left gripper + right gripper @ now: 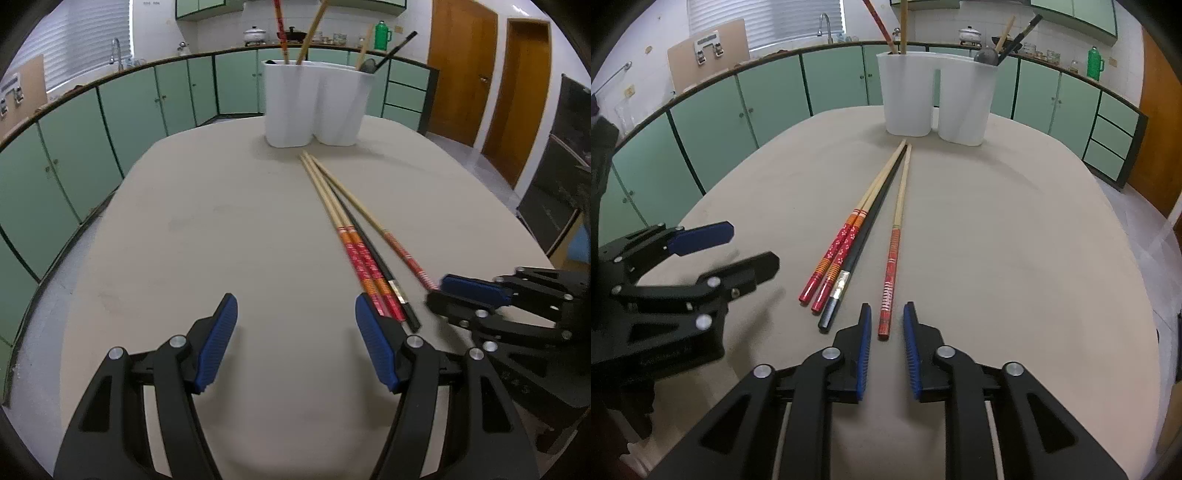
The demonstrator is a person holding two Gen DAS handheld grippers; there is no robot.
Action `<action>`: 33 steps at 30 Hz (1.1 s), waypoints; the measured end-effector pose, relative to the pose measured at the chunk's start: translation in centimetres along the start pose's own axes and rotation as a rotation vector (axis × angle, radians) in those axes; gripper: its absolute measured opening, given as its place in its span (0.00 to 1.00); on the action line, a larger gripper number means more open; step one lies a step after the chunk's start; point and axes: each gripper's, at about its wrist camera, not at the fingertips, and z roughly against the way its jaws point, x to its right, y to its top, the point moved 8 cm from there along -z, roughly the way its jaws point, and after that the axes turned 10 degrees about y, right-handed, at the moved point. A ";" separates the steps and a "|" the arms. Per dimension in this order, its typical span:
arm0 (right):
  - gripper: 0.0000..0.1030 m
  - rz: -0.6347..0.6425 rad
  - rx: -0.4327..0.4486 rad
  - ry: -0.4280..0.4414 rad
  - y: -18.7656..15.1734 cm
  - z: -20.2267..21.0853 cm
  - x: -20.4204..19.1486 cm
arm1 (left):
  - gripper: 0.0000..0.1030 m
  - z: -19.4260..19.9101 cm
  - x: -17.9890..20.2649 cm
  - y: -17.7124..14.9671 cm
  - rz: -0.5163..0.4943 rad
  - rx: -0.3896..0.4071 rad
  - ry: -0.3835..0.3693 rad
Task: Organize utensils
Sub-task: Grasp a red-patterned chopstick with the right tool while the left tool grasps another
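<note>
While flanking the lone red-handled chopstick point(891, 273), right gripper point(885, 349) fingers narrowly spread.
Long axis running toward white holder point(936, 99), upper centre; left gripper point(295, 343) wide apart, bench point(1015, 240) bare beneath.

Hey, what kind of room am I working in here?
Most likely a home kitchen: green cabinets run under a counter with a sink faucet, pots sit by the tiled wall, and a white utensil holder stands on the table.

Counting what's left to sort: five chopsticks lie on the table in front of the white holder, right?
Not five. The right wrist view shows four chopsticks on the table in front of the white holder: three together, one apart.
</note>
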 end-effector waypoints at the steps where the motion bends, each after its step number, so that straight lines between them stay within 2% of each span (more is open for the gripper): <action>1: 0.06 -0.005 0.000 0.005 0.0 0.0 0.1 | 0.63 0.0 0.2 0.0 0.001 0.000 -0.008; 4: 0.06 -0.033 0.006 0.015 0.0 0.3 0.9 | 0.63 0.0 0.9 0.0 -0.004 -0.005 -0.028; 11: 0.05 -0.066 0.024 -0.055 -0.1 1.4 3.7 | 0.63 -0.8 2.6 -0.4 -0.045 -0.041 -0.037; 14: 0.05 -0.079 0.029 -0.055 -0.2 1.5 4.4 | 0.62 -1.4 3.1 -0.4 -0.061 -0.061 -0.043; 16: 0.05 -0.083 0.032 -0.047 -0.2 1.4 4.5 | 0.62 -1.7 3.3 -0.5 -0.065 -0.076 -0.034; 20: 0.06 -0.069 0.028 -0.029 -0.1 1.2 4.5 | 0.57 -2.1 2.2 -0.2 -0.048 -0.076 0.003; 23: 0.10 -0.055 0.032 -0.022 -0.2 1.5 4.4 | 0.57 -2.2 0.9 -0.1 -0.026 -0.079 0.028; 25: 0.27 -0.044 0.032 -0.015 -0.4 1.8 4.3 | 0.56 -2.1 0.5 -0.2 -0.022 -0.079 0.032; 33: 0.29 -0.031 0.024 0.001 -1.0 2.0 4.2 | 0.54 -1.7 1.1 -0.5 -0.042 -0.073 0.032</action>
